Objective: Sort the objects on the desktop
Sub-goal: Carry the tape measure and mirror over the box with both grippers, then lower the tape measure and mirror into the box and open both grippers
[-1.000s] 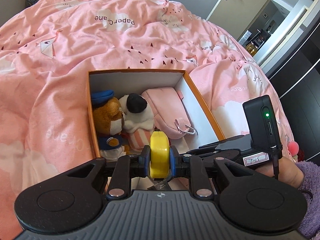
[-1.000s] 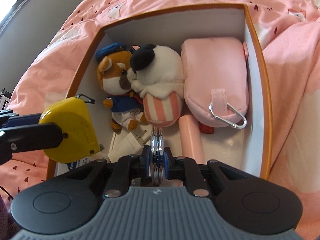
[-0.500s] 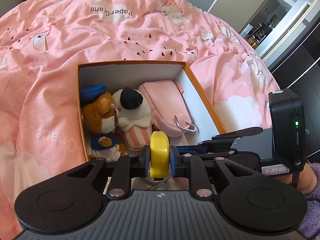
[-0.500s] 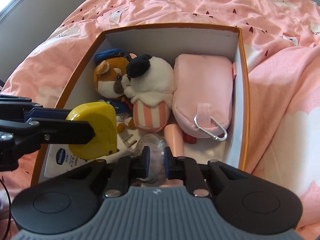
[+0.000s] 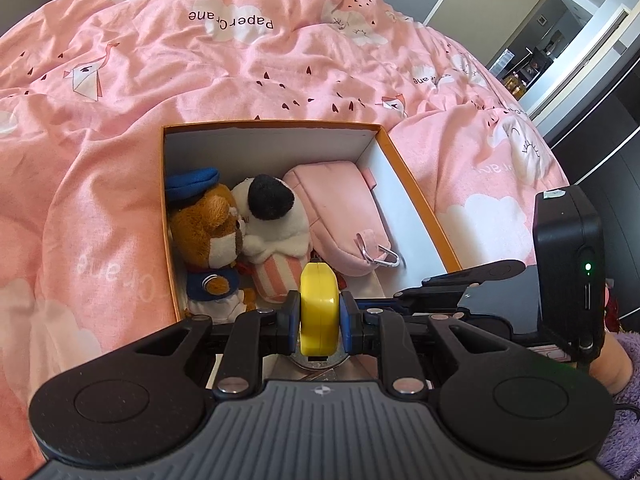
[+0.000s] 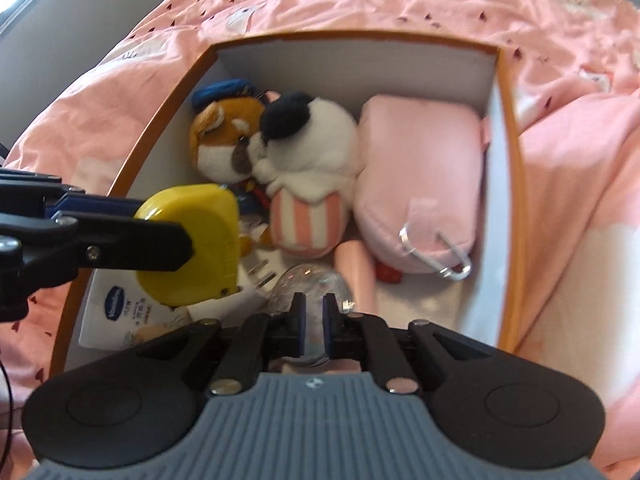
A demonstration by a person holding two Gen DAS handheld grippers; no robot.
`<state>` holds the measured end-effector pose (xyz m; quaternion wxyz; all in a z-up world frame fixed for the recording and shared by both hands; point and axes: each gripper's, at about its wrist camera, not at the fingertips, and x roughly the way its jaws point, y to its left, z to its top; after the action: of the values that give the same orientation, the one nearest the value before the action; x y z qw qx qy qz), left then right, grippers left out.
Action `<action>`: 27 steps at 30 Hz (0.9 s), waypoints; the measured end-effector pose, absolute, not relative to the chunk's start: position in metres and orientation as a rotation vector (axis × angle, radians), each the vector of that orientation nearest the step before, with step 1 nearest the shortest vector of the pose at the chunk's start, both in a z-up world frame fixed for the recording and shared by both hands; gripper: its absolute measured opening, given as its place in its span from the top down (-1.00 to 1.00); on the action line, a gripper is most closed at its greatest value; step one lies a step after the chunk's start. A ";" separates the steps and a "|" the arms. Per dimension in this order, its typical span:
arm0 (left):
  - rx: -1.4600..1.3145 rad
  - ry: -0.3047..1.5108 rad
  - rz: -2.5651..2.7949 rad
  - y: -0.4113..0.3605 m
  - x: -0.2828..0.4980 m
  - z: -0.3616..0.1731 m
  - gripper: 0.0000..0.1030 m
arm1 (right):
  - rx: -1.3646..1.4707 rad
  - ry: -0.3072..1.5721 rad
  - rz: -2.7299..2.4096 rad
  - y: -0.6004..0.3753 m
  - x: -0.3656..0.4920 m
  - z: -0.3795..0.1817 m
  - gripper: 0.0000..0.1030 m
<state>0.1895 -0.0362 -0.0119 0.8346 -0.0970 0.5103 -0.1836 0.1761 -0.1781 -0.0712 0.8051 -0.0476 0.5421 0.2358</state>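
An orange-edged cardboard box [image 5: 412,196] [image 6: 508,152] lies on a pink duvet. My left gripper [image 5: 319,312] is shut on a yellow tape measure [image 5: 319,312] [image 6: 196,240] and holds it over the box's near left part. My right gripper [image 6: 314,316] stands slightly open above a clear glass ball [image 6: 308,284] that lies in the box; its jaws do not touch it. In the box lie a brown plush dog [image 6: 224,136], a white plush with a striped base [image 6: 308,168] and a pink pouch with a carabiner [image 6: 420,176].
The box also holds a pink tube [image 6: 354,272], a white plug [image 6: 248,292] and a white Vaseline tube [image 6: 116,312]. The pink duvet [image 5: 200,60] surrounds the box. A doorway [image 5: 560,40] lies at the far right. The right gripper's body [image 5: 520,288] is beside the left.
My right gripper has let go of the glass ball, which now lies in the box, and has pulled back. My left gripper has lifted and drawn back slightly with the tape measure.
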 end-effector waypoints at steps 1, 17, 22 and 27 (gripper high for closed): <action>-0.206 1.081 -0.389 -0.036 0.189 -0.012 0.57 | -0.124 1.165 0.503 -0.176 0.176 -0.072 0.82; -0.211 1.111 -0.392 -0.040 0.195 -0.020 0.57 | -0.117 1.189 0.538 -0.184 0.176 -0.078 0.84; -0.194 1.163 -0.384 -0.052 0.202 -0.035 0.57 | -0.092 1.073 0.481 -0.210 0.166 -0.049 0.85; -0.174 1.224 -0.397 -0.065 0.209 -0.052 0.57 | -0.037 1.023 0.448 -0.213 0.162 -0.039 0.85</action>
<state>0.2093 -0.0651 -0.0518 0.7966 -0.0808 0.5698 -0.1849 0.1622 -0.2130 -0.0391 0.8481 -0.0175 0.4851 0.2124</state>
